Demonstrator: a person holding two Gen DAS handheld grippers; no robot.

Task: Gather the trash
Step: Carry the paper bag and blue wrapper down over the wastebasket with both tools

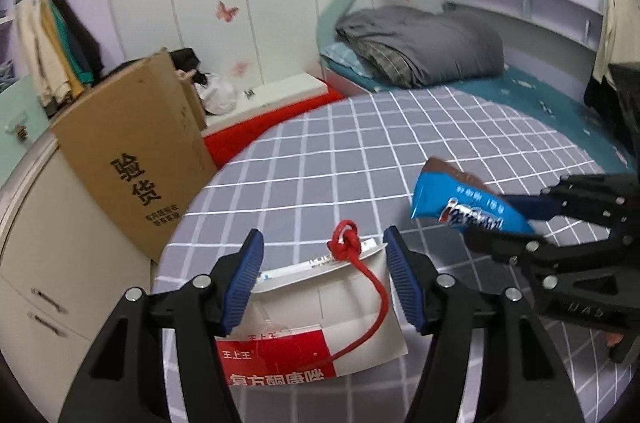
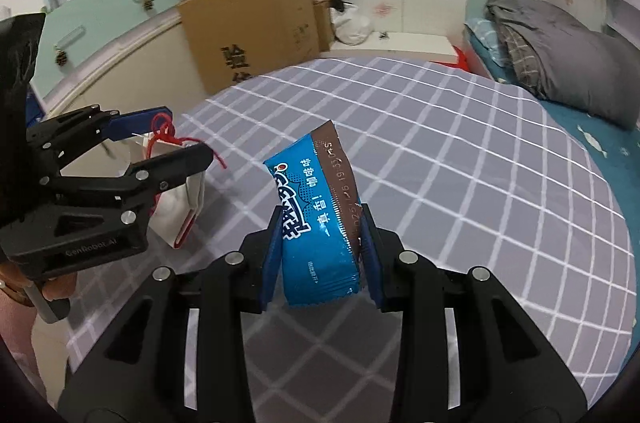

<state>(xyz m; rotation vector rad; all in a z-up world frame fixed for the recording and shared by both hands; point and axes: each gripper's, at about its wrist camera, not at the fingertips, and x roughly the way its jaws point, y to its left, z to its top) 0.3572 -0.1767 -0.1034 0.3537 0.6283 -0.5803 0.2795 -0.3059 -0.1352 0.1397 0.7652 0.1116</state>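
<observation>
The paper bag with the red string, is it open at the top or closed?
Open. The paper bag has its mouth spread, the left gripper straddling its rim, so the inside wall shows.

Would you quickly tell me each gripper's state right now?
Left gripper: open, straddling the paper bag.
Right gripper: closed on the blue snack wrapper.

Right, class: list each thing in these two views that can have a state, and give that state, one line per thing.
Left gripper: open, fingers either side of the paper bag's mouth.
Right gripper: shut on the blue snack wrapper.
Blue snack wrapper: held up off the bed, crumpled.
Paper bag: standing on the checked sheet, mouth open, red cord handle knotted.
Cardboard box: leaning beside the bed, top flaps open.
Grey quilt: folded.
</observation>
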